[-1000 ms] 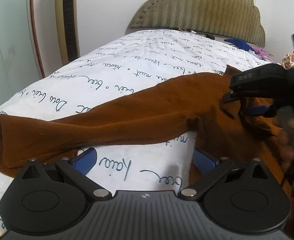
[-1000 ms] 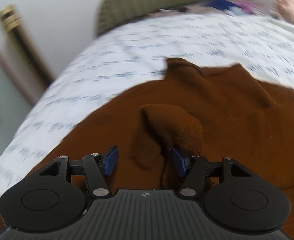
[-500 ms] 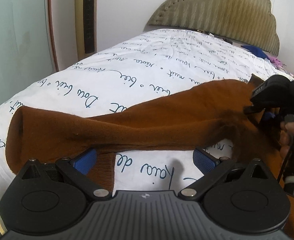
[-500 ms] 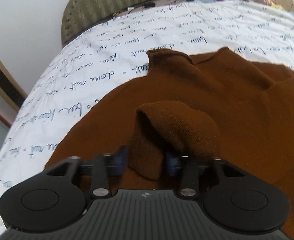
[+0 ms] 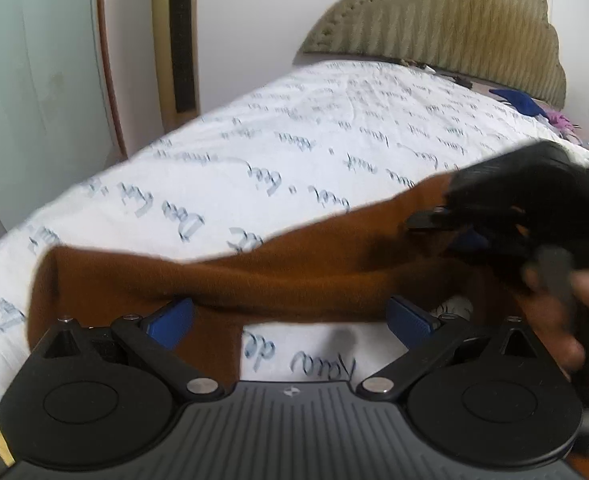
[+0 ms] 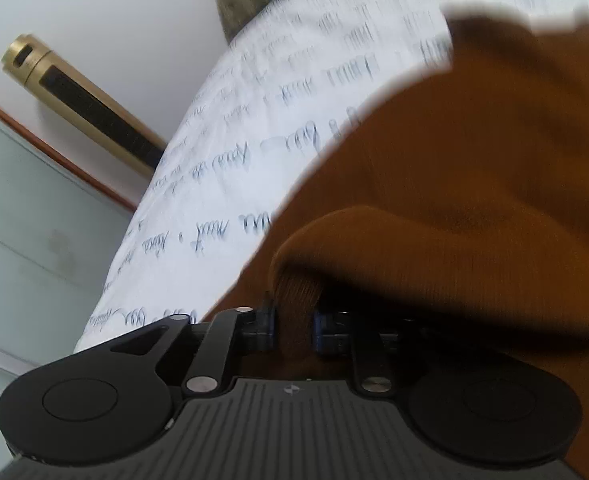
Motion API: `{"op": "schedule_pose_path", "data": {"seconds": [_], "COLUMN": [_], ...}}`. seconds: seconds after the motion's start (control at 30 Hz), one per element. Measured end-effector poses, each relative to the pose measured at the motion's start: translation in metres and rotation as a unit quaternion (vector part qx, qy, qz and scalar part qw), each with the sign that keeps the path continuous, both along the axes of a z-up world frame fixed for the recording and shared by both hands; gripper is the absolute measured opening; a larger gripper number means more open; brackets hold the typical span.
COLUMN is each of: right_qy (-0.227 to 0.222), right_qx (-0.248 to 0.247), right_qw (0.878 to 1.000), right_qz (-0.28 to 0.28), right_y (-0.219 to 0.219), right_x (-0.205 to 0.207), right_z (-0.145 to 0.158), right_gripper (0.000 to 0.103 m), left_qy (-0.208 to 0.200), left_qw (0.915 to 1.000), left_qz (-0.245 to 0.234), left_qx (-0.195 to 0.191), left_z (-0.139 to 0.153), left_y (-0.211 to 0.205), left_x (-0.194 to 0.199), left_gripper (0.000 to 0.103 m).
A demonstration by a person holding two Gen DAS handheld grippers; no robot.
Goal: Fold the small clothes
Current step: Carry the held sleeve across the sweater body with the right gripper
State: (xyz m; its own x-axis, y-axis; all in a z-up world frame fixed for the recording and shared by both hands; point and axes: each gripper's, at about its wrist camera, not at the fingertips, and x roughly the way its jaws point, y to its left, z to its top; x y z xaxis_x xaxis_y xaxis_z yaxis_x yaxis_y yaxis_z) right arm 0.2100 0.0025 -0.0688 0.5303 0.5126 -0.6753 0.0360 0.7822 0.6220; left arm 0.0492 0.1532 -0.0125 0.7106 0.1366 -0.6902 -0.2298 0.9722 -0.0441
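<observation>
The right gripper [image 6: 294,326] has its blue pads pinched tight on a bunched fold of the brown sweater [image 6: 474,184], the ribbed knit squeezed up between them while the rest of the garment spreads away over the bed to the right. Seen from the left wrist, that same gripper [image 5: 446,226] shows as a dark, blurred shape at the right edge, low over the sweater's body, with the person's hand [image 5: 562,308] wrapped around its handle. The left gripper [image 5: 290,318] stands wide open, its two blue pads [image 5: 172,318] far apart; the sweater's sleeve [image 5: 222,284] runs crosswise just beyond and above them, and the left pad sits against the brown cloth, though nothing is clamped between the two. The sleeve stretches out to the left and ends in a cuff near the bed's edge. Under it all lies a white bedsheet [image 5: 294,148] printed with blue handwriting. An olive padded headboard [image 5: 446,36] closes the far end of the bed, with some blue and pink clothes [image 5: 522,104] lying near it. By the wall stands a gold and black column [image 6: 82,104].
</observation>
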Motion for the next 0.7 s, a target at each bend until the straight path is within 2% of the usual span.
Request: {"op": "schedule_pose_path", "data": {"seconds": [0.03,0.1,0.13,0.2,0.3,0.37,0.43,0.53,0.6,0.67,0.7], "right_qy": [-0.004,-0.012,-0.026,-0.067,-0.119,-0.115,-0.073,-0.031,-0.023,-0.017,-0.016], "right_qx": [0.017,0.024,0.014,-0.049,-0.143,-0.173,-0.156,-0.089,-0.082,-0.105,-0.115], "right_qw": [1.0,0.999,0.999,0.996,0.982,0.978,0.983,0.992,0.99,0.981,0.975], "right_qz": [0.005,0.028,0.04,0.04,-0.008,-0.036,-0.064,-0.087,-0.112,-0.16,-0.189], "right_y": [-0.006,-0.021,-0.031,-0.059,-0.115,-0.156,-0.197,-0.241,-0.258,-0.273,-0.285], "right_x": [-0.007,-0.027,-0.039,-0.069,-0.099,-0.104,-0.106,-0.124,-0.137,-0.146,-0.15], "right_z": [0.004,0.022,0.031,0.053,0.072,0.069,0.057,0.036,0.025,0.012,0.008], "right_gripper": [0.042,0.058,0.058,0.057,0.058,0.059,0.059,0.059,0.059,0.053,0.045], "left_qy": [-0.006,-0.014,-0.024,-0.047,-0.064,-0.071,-0.048,-0.022,-0.015,0.002,0.01], "left_qw": [1.0,0.9997,0.9995,0.998,0.9953,0.9923,0.9915,0.9874,0.9838,0.9829,0.9829], "left_qz": [-0.002,-0.006,-0.01,-0.037,-0.07,-0.1,-0.115,-0.146,-0.162,-0.16,-0.159], "left_qx": [0.006,0.018,0.019,0.018,0.014,0.02,0.037,0.057,0.076,0.091,0.092], "left_z": [0.004,0.017,0.024,0.037,0.049,0.049,0.04,0.018,0.005,-0.01,-0.015], "left_y": [-0.001,-0.005,-0.009,-0.021,-0.049,-0.075,-0.101,-0.135,-0.151,-0.158,-0.159], "left_x": [0.002,0.008,0.01,0.016,0.03,0.045,0.061,0.073,0.073,0.075,0.076], "left_gripper": [0.103,0.103,0.103,0.103,0.103,0.103,0.103,0.103,0.103,0.103,0.103]}}
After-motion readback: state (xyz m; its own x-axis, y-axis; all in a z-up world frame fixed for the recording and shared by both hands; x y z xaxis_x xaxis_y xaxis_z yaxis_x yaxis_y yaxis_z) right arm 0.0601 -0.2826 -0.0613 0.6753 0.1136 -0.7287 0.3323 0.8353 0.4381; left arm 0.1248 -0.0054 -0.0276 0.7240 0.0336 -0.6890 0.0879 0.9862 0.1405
